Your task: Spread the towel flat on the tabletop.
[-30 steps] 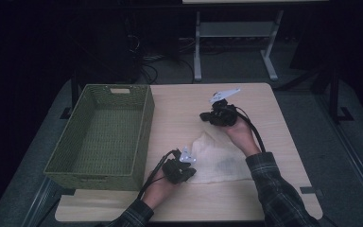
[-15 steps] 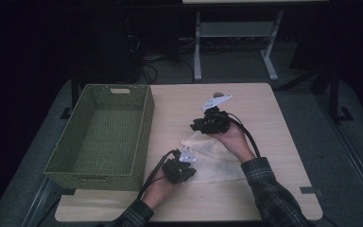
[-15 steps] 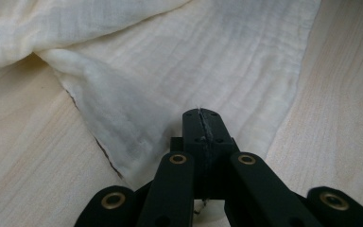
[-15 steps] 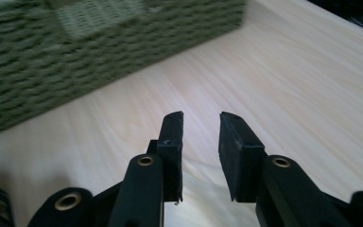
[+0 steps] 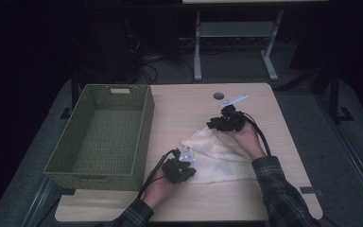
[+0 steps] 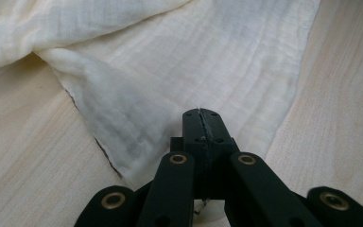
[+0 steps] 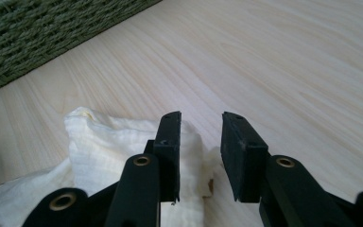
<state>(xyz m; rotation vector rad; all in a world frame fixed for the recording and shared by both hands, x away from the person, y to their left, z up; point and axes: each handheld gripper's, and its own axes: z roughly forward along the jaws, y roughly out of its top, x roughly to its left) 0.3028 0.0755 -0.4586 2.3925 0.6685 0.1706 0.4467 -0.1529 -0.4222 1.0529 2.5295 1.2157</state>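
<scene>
Right tongs [image 7: 199,156] lower, parted, apparently off the cloth [image 5: 217,153].

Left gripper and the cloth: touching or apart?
Touching. In the left gripper view the left gripper has its jaws shut on the near edge of the cloth, fabric pinched between them.

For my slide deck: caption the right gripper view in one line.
Right tool, jaws just parted, hovers over a folded corner of the cream cloth on the pale wooden table, green woven basket behind.
</scene>
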